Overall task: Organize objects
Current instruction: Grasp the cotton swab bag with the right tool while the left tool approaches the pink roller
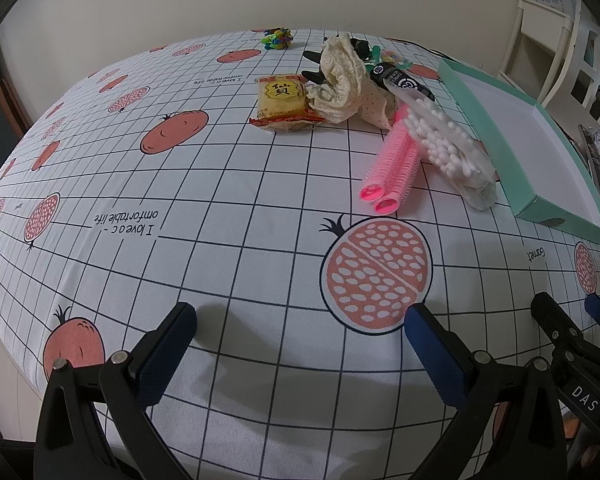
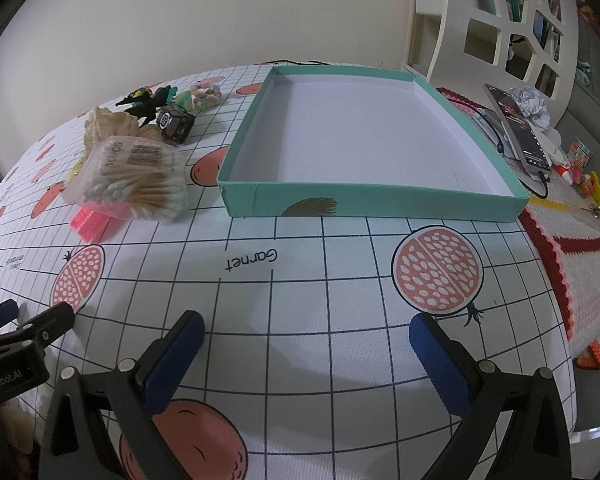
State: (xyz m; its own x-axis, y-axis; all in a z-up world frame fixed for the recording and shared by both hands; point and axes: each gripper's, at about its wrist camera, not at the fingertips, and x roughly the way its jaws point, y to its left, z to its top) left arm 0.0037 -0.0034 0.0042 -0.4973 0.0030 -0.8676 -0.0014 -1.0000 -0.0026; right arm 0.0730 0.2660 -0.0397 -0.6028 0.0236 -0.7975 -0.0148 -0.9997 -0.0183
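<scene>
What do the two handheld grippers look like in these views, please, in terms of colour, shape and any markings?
Both are alike. The left gripper and right gripper each have two black plastic fingers shaped like clamp arms, with silver rivets at the pivots and dark blue pads on the inner faces. White lettering shows on the bodies: "DAS" on the right one, "GenRobot.AI" on the left one. No cables, sleeves or hands are visible.

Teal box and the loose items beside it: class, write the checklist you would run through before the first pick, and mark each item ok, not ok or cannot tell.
1. Teal box empty and open on top: ok.
2. Left gripper open, nothing between the pads: ok.
3. Right gripper open, nothing held: ok.
4. Cotton swab bag lying free of other items: not ok, it rests on the pink hair rollers.
5. Snack packet clear of the cream cloth: not ok, they touch.
</scene>
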